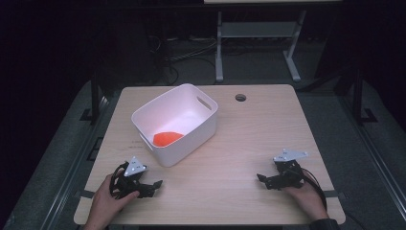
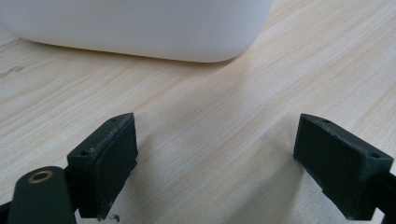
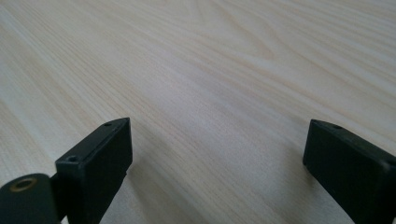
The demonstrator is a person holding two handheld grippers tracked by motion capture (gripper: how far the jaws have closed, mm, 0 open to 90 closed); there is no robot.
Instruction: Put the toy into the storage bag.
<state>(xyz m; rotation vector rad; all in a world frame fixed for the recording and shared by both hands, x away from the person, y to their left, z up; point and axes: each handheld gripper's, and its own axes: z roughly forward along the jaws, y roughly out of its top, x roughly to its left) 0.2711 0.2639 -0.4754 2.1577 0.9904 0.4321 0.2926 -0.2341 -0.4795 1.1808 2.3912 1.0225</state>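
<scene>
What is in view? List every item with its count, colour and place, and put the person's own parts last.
table: one, light wood, centre of the high view
cable hole: one, dark, far edge of the table
bin: one, white, far left part of the table
orange object: one, inside the bin
desk frame: one, light grey, on the floor beyond the table
hands: two, near edge
left claw: one, black, open, near left
right claw: one, black, open, near right
</scene>
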